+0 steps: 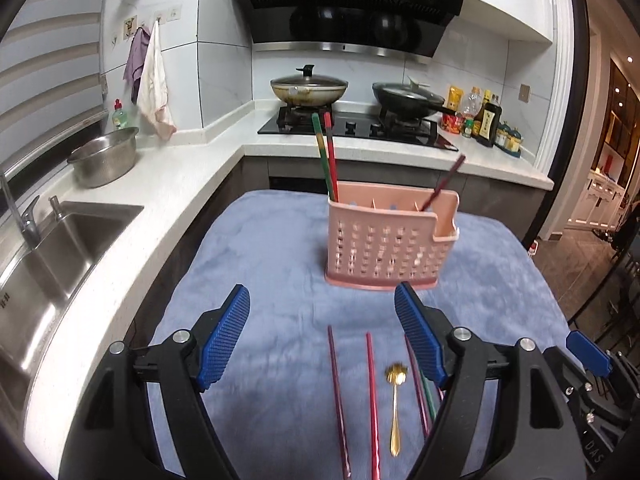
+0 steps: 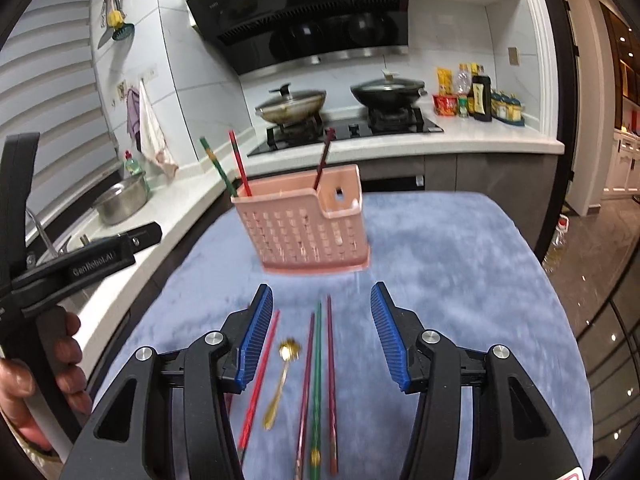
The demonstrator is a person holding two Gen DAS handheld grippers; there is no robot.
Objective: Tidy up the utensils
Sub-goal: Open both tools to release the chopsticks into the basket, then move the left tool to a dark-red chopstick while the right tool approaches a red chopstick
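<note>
Hovering low over the blue cloth [image 2: 460,280], both grippers empty: left gripper [image 1: 322,312] spread wide, right gripper [image 2: 322,308] likewise released, each aimed down the row of loose utensils at lower centre, likely lining up a pick. Pink slotted holder [image 1: 390,246] stands upright mid-frame, already with a green chopstick [image 1: 322,152], a red chopstick [image 1: 331,152] and a dark one [image 1: 446,180] leaning out of it. Still flat on the cloth: gold spoon [image 2: 280,384], bowl toward the holder, plus several red, maroon and green chopsticks [image 2: 318,380] lying roughly parallel, thin and glossy, so likely slippery.
</note>
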